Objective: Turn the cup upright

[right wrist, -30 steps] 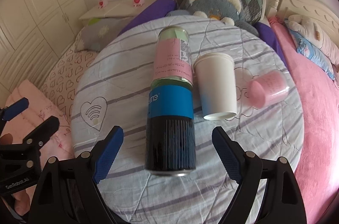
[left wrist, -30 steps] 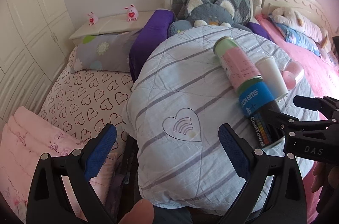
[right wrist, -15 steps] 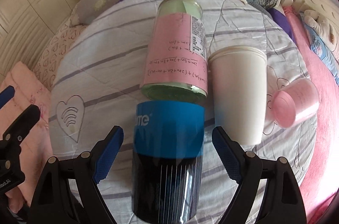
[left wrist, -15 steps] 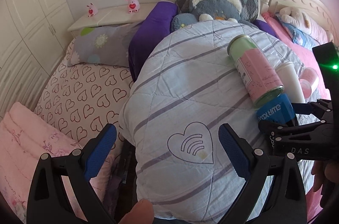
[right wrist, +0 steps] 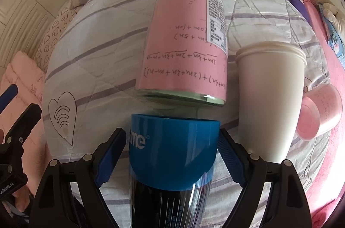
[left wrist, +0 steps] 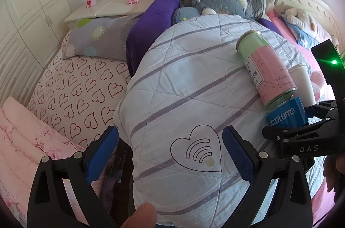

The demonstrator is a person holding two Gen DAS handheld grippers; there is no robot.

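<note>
A blue-and-black cup (right wrist: 172, 161) lies on its side on the striped quilt (right wrist: 103, 59), blue end pointing away. My right gripper (right wrist: 172, 154) straddles it; both blue pads touch or nearly touch its sides. In the left wrist view the cup's blue end (left wrist: 285, 114) shows at right beside the right gripper (left wrist: 306, 135). My left gripper (left wrist: 170, 154) is open and empty, above the heart print on the quilt (left wrist: 196, 152).
A pink-and-green glass jar (right wrist: 185, 46) lies just beyond the cup. A white paper cup (right wrist: 271, 94) and a pink cup (right wrist: 319, 111) lie to its right. Pillows and a plush toy (left wrist: 217, 1) lie at the headboard. A heart-print sheet (left wrist: 79, 81) lies left.
My right gripper moved forward over the blue-and-black cup and its jaws closed in to the cup's sides. The left gripper drifted slightly and stayed open.
</note>
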